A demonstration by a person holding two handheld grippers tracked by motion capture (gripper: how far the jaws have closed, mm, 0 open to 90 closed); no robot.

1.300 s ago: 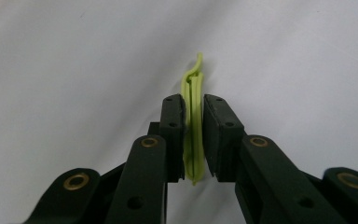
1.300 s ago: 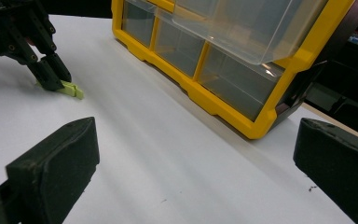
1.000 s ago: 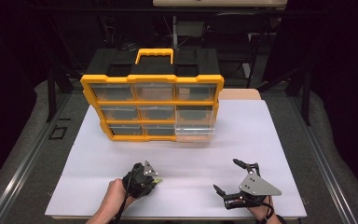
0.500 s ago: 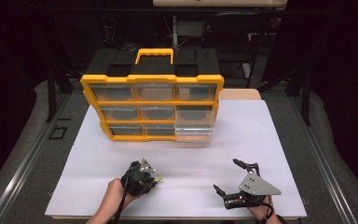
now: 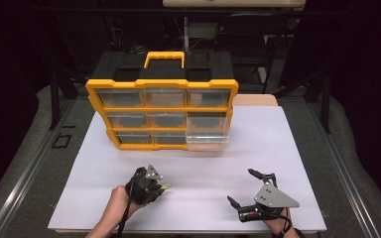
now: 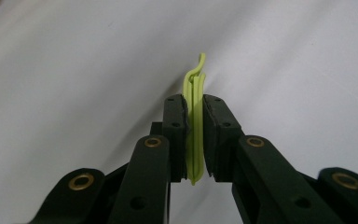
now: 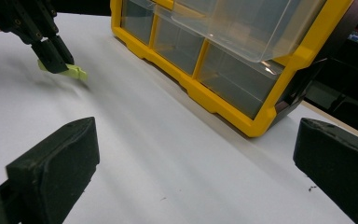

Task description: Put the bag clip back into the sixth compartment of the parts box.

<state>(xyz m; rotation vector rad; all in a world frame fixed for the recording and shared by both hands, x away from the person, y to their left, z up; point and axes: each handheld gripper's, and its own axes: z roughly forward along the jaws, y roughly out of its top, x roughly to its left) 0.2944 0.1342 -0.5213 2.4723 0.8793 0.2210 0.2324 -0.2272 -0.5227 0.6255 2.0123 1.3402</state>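
Left fingers: the left gripper [image 6: 194, 140] has its jaws pressed together on a thin lime-green clip [image 6: 195, 126], whose curled tip pokes out past the pads.
Clip: held between the pads, just above the white table sheet [image 5: 258, 148]; it also shows in the right gripper view.
Right fingers: the right gripper [image 5: 245, 189] has its jaws spread wide with nothing between them, low over the sheet.
Organiser: a yellow drawer organiser [image 5: 161, 111] stands ahead of both grippers, well apart.
Drawer: its lower right clear drawer [image 5: 207, 140] is pulled out toward the fingers.
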